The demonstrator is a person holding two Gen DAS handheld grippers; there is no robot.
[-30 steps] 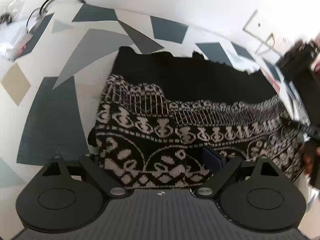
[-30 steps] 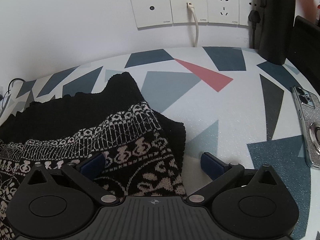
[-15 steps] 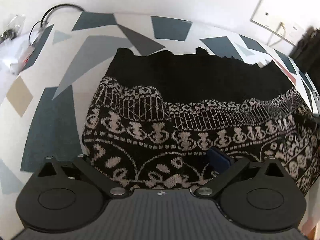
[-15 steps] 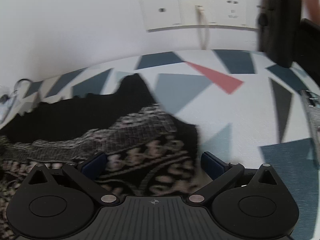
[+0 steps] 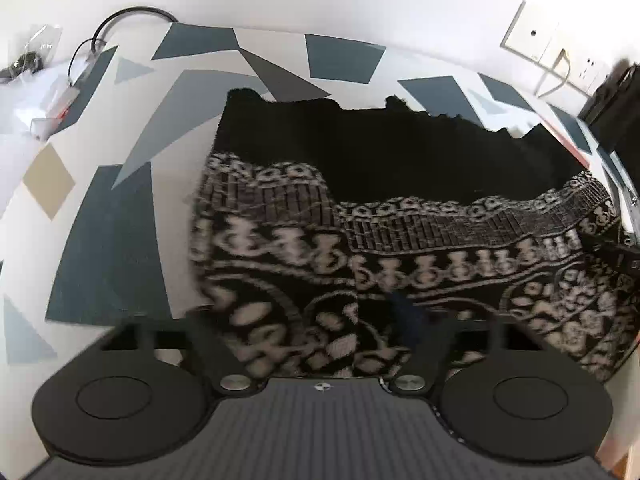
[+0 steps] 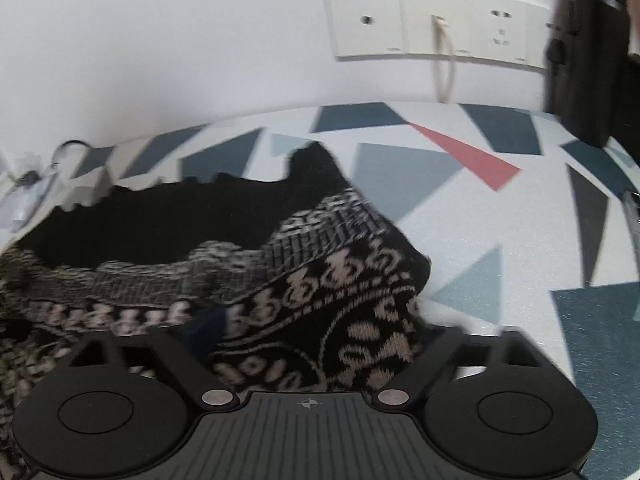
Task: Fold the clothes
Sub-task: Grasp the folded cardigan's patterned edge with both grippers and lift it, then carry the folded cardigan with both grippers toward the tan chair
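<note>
both grippers clamp the patterned sweater (image 5: 400,232).

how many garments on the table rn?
1: a black knit sweater with a cream pattern, lying across the patterned table, between both grippers. Anything under it would be hidden.

Indoor room, likely a home or office. Desk (image 6: 500,216) with a geometric-patterned top stands against a white wall. Wall sockets (image 6: 436,20) sit just above the desk, one holding a cable (image 6: 446,64).
</note>
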